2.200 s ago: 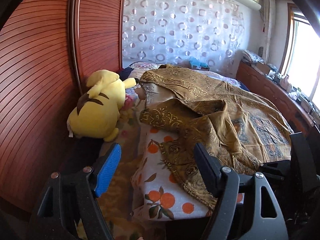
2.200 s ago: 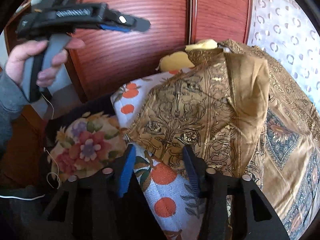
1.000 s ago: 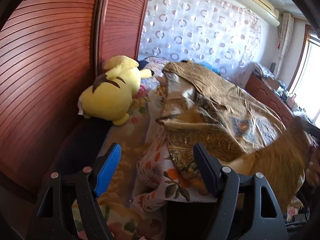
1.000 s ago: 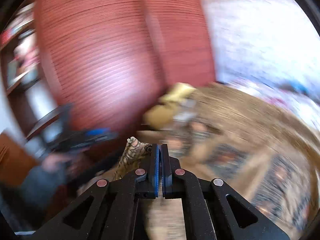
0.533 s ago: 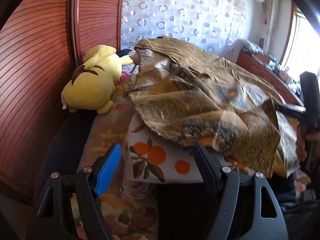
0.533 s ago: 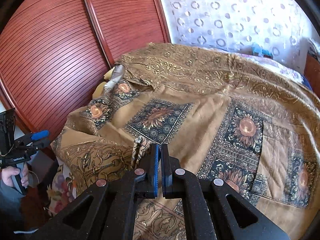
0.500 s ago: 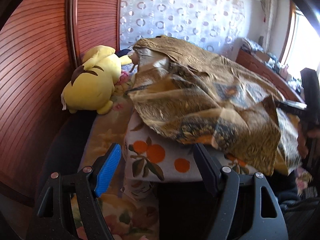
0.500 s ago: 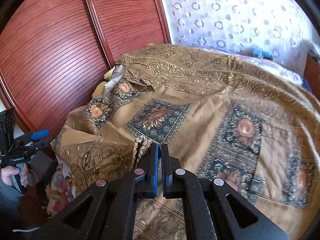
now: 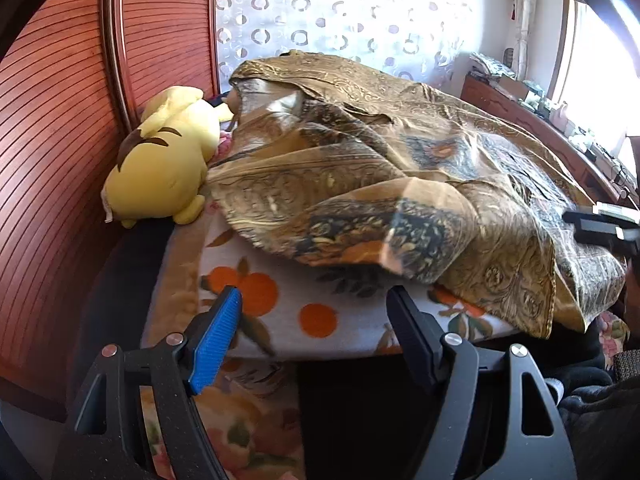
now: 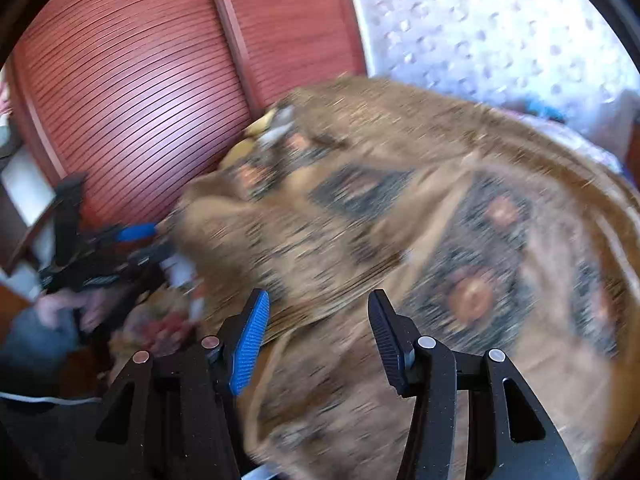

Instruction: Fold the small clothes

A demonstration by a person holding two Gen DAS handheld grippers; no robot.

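Observation:
A large gold-brown patterned cloth (image 9: 380, 168) lies rumpled over the bed, on a white blanket with orange fruit print (image 9: 280, 300). It also fills the right wrist view (image 10: 400, 220), which is blurred by motion. My left gripper (image 9: 312, 316) is open and empty, just short of the blanket's near edge. My right gripper (image 10: 318, 316) is open and empty above the cloth's near edge. The right gripper's body shows at the right edge of the left wrist view (image 9: 604, 228). The left gripper shows blurred in the right wrist view (image 10: 104, 248).
A yellow plush toy (image 9: 164, 160) lies at the bed's left side against red-brown slatted wardrobe doors (image 9: 60, 128). A white curtain with ring pattern (image 9: 340, 12) hangs behind the bed. A wooden sideboard with small items (image 9: 540, 120) runs under the window on the right.
My right gripper has opened and let go of the cloth corner, and the cloth has dropped flatter on the bed. The left gripper has stayed open with only a slight shift of view.

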